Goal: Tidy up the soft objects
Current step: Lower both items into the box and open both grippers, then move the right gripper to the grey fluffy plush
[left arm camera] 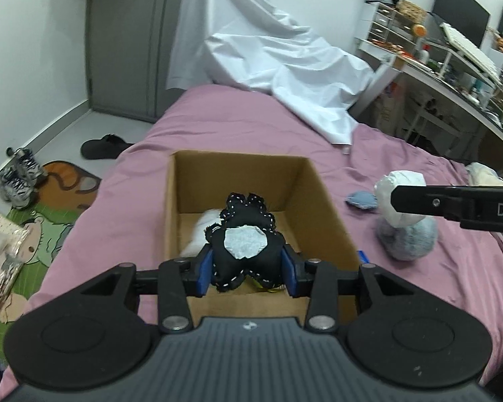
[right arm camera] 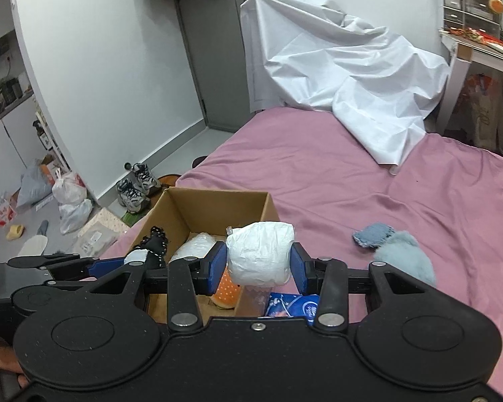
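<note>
An open cardboard box (left arm camera: 322, 197) (right arm camera: 265, 209) stands on the pink bed. My left gripper (left arm camera: 248, 268) is shut on a black stitched soft toy with a white patch (left arm camera: 244, 234) and holds it over the box's near end; the toy also shows in the right wrist view (right arm camera: 154, 244). My right gripper (right arm camera: 258, 268) is shut on a white wrapped soft bundle (right arm camera: 260, 254), right of the box; the bundle shows in the left wrist view (left arm camera: 399, 197). A white soft item (left arm camera: 201, 231) (right arm camera: 198, 246) lies inside the box.
A fluffy light-blue soft item (right arm camera: 409, 258) (left arm camera: 409, 238) and a small denim pad (right arm camera: 372, 234) (left arm camera: 360, 199) lie on the bed to the right. A white sheet (right arm camera: 345, 77) drapes the bed's far end. An orange item (right arm camera: 224, 291) and a blue packet (right arm camera: 291, 305) sit under my right gripper. Shoes (right arm camera: 137, 184) stand on the floor at left.
</note>
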Motion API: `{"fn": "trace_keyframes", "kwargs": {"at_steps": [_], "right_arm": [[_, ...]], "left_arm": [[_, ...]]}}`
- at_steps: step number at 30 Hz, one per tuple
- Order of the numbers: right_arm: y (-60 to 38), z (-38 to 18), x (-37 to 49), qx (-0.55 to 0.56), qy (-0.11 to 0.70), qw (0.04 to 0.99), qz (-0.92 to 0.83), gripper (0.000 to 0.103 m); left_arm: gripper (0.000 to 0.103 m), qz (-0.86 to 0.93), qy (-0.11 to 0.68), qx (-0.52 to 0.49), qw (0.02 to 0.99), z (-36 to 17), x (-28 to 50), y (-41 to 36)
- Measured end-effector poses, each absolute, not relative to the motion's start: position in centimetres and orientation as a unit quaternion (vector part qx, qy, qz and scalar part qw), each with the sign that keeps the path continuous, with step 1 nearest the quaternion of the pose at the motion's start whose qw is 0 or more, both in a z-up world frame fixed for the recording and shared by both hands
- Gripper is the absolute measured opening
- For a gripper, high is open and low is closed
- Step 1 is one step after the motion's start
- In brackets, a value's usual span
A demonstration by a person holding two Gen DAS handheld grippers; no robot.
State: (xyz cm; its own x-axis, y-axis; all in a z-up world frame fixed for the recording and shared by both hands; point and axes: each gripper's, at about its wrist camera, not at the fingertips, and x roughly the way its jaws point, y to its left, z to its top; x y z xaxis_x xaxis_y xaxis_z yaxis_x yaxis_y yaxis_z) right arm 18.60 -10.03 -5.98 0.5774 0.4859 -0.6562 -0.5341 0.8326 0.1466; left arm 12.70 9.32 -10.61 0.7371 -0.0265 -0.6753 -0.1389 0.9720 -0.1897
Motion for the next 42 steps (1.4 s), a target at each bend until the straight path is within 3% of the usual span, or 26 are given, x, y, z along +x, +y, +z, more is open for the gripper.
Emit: {"fn": "trace_keyframes", "kwargs": {"at_steps": [6, 11, 18, 23, 32, 42], "right_arm": [[-8.3, -6.5, 19.7, -0.045, 0.36, 0.886, 0.29, 0.041], [-7.0, -6.9, 20.7, -0.05, 0.361, 0.885, 0.292, 0.041], [-5.5, -6.9, 21.8, -0.042, 0.357, 0.882, 0.304, 0.043], [-6.0, -6.5, 21.8, -0.036, 0.346, 0.887, 0.302, 0.058], [-11.2, -6.9, 20.7, -0.004, 0.357, 0.896, 0.263, 0.09], [-17.1, -7.8, 19.7, 0.021, 0.371, 0.905, 0.207, 0.096]], "left_arm": [[0.047, 0.033, 0.353, -0.127, 0.926, -10.6, 13.3, 10.4], [0.064, 0.046, 0.336, -0.13, 0.932, -10.4, 13.3, 10.8], [0.073, 0.059, 0.327, -0.149, 0.931, -10.2, 13.2, 11.4], [0.086, 0.073, 0.327, -0.158, 0.929, -9.9, 12.8, 11.6], [0.097, 0.095, 0.314, -0.148, 0.933, -9.3, 12.2, 10.5], [0.097, 0.055, 0.308, -0.145, 0.939, -8.3, 12.3, 7.3]]}}
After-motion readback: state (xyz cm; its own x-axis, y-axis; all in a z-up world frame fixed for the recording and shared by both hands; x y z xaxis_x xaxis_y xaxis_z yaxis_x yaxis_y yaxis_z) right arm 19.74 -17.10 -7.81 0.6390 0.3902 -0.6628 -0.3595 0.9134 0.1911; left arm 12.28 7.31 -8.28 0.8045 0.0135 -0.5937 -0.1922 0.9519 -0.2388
